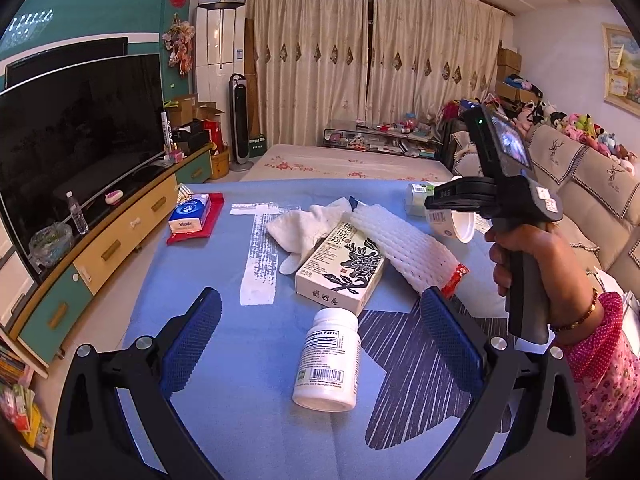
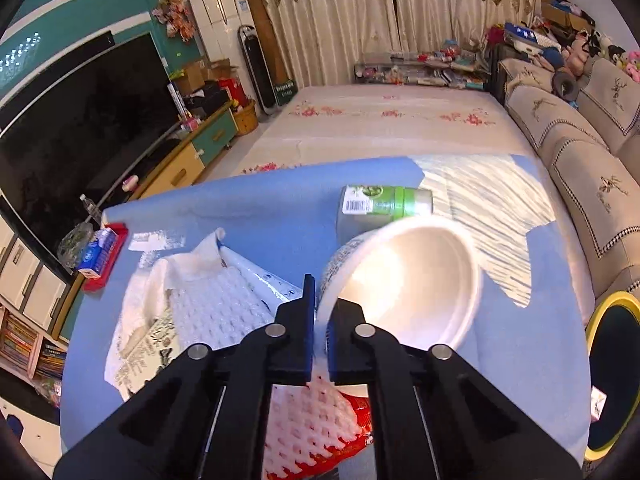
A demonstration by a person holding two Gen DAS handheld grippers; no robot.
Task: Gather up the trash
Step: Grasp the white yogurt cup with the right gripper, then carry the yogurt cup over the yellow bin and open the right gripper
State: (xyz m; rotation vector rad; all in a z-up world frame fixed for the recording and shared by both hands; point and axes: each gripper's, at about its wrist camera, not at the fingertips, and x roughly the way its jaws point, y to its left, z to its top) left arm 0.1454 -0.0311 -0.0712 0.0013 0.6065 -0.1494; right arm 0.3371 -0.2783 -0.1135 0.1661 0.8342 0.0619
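The right gripper (image 2: 320, 312) was clamped on the white cup's (image 2: 404, 280) rim; the left gripper (image 1: 320, 320) gaped around the pill bottle (image 1: 328, 360).

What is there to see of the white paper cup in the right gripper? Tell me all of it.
The white paper cup is empty, plain white inside, with small printed text and a barcode on its outer wall. The right gripper is shut on its rim, one finger inside, one outside. It is tilted, mouth toward the right wrist camera, lifted above the blue cloth, in front of a lying green-labelled bottle.
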